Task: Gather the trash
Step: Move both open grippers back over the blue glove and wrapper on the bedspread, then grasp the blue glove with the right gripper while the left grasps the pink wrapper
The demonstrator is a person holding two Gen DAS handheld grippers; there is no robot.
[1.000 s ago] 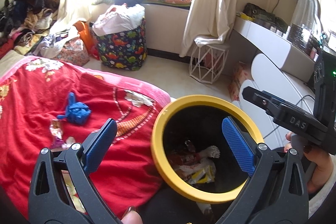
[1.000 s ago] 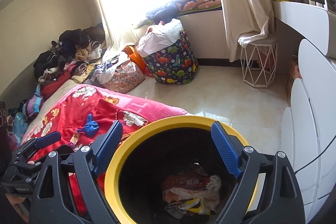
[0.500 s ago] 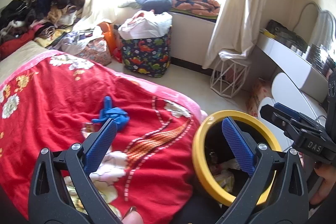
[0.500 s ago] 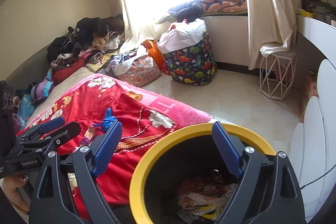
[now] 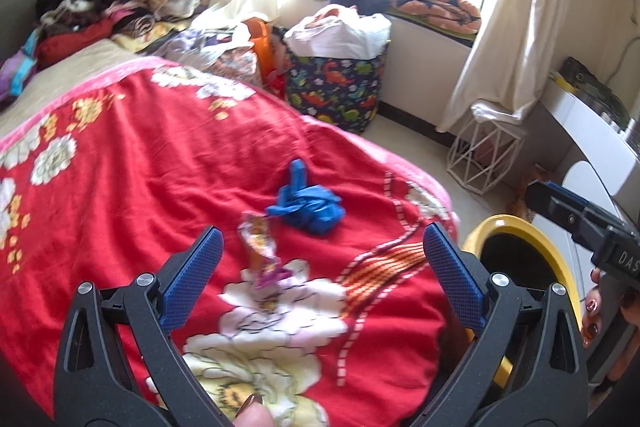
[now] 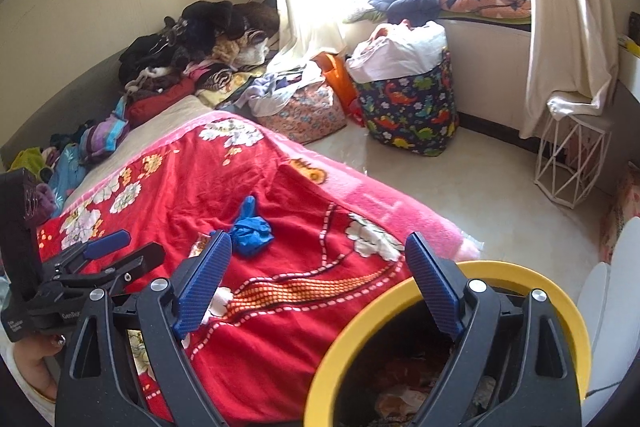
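At the far left, a heap of dark and patterned clothes (image 6: 200, 43) is piled against the wall at the head of the bed. The red floral blanket (image 5: 140, 163) covers the bed in front of it. The left gripper (image 5: 322, 269) hangs over this blanket with its 2 blue-padded fingers (image 5: 192, 277) spread wide and nothing between them. Just ahead of it, lying on a white flower of the blanket, is a crinkled snack wrapper (image 5: 260, 247) in orange and purple. A little farther on, near the wrapper but apart from it, lies a crumpled blue glove (image 5: 306, 205) with 1 finger sticking up.

To the right, at the bed's edge, stands the yellow-rimmed trash bin (image 6: 448, 279), black inside, with wrappers already at its bottom. The right gripper (image 6: 318, 285) is above it, released and empty; its left finger is seen over the blanket, its right finger over the bin's rim.

Beyond, on the pale floor, a dinosaur-print bag (image 6: 408, 103) stuffed with white cloth stands under the bright window, and a white wire stool (image 6: 572, 163) sits beneath the curtain (image 6: 560, 27) at the far right.
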